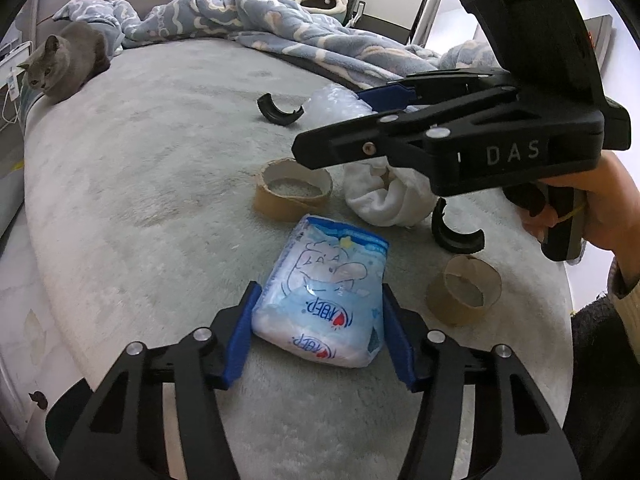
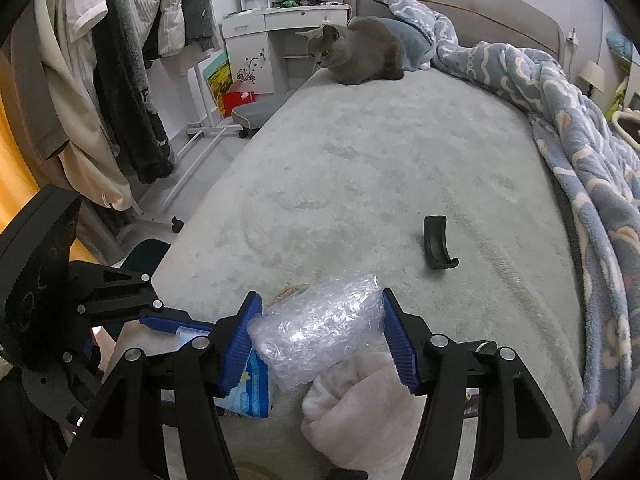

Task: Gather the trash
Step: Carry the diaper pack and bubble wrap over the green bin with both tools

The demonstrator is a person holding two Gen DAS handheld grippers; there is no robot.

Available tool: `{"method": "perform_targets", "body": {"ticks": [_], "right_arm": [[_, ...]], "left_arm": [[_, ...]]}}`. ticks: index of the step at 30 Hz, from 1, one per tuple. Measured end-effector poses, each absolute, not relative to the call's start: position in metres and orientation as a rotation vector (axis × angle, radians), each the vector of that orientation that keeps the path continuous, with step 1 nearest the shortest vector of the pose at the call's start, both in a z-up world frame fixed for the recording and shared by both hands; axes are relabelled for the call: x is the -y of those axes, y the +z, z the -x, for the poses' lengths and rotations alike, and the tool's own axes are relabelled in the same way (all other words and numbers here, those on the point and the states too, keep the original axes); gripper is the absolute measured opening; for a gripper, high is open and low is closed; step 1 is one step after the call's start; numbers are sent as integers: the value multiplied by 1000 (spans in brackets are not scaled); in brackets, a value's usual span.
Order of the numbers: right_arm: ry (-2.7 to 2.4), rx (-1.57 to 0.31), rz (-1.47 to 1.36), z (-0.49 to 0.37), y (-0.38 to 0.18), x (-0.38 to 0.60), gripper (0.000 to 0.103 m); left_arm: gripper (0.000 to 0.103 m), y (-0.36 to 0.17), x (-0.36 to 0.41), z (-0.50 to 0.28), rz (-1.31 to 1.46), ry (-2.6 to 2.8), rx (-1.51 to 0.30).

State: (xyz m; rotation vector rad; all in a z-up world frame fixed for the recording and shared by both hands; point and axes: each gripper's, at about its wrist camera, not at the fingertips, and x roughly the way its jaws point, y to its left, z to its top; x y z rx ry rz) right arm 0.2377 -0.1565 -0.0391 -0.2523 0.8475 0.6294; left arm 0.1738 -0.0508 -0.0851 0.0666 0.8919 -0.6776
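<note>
My left gripper (image 1: 318,332) pinches the soft blue-and-white tissue pack (image 1: 324,292) on the fuzzy grey bedspread (image 1: 168,168), ribbed blue pads against both sides. My right gripper (image 2: 320,340) clamps a crinkly clear bubble-wrap wad (image 2: 320,328) above a bunched white cloth (image 2: 360,412). Two cardboard tape cores (image 1: 294,190) and (image 1: 464,288) and curved black plastic half-rings (image 1: 280,109) lie nearby. A grey cat (image 2: 360,50) crouches at the far edge by the rumpled fleece blanket (image 2: 580,128).
</note>
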Motion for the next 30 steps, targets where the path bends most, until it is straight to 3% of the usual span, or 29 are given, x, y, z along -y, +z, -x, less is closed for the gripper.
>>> {"method": "perform_targets", "body": {"ticks": [30], "right_arm": [[624, -808, 152, -178, -27, 103, 61]], "left_arm": [[61, -66, -52, -118, 63, -371, -855]]}}
